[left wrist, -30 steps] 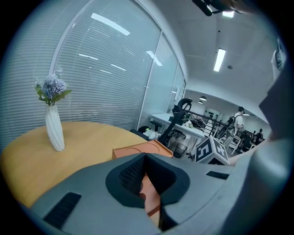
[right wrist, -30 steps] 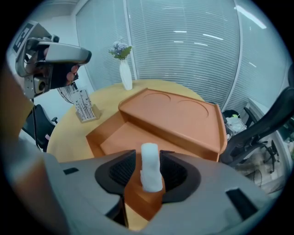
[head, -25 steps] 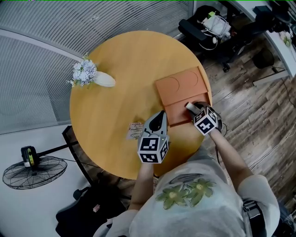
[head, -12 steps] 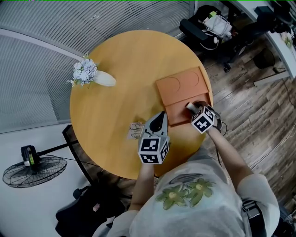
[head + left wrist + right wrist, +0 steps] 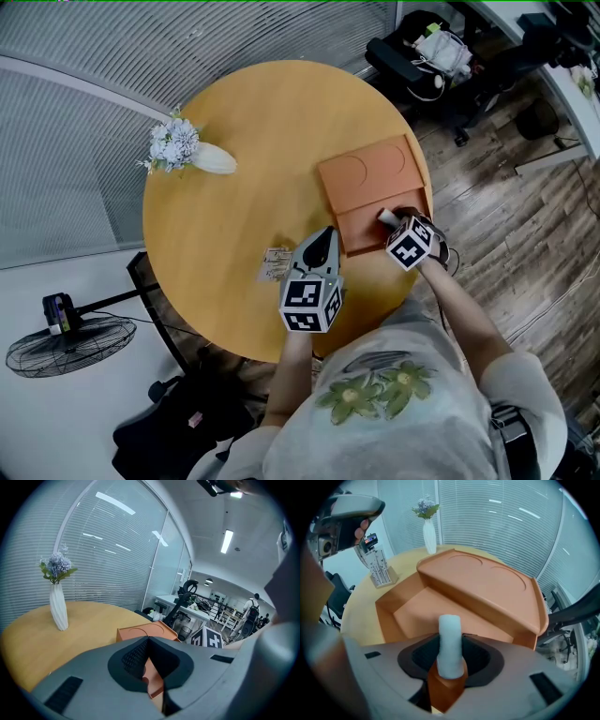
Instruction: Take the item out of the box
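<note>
An orange box [image 5: 370,178] lies at the right edge of the round wooden table [image 5: 234,197]; its near compartment [image 5: 426,609] is uncovered. A white cylindrical item [image 5: 450,639] stands upright at that compartment's near wall, and shows as a small white stub [image 5: 384,217] in the head view. My right gripper [image 5: 450,651] has a jaw on each side of the item and the jaws are closing; I see no firm press on it. My left gripper [image 5: 327,234] hovers left of the box, its jaws meeting at the tips with nothing between them.
A white vase of pale flowers [image 5: 202,157] stands at the table's far left. A small card stand [image 5: 275,264] sits near the front edge, just left of my left gripper. Beyond the table are a floor fan [image 5: 66,347] and an office chair [image 5: 422,52].
The right gripper has edged slightly up and left at the box's near compartment. The left gripper has stayed where it was.
</note>
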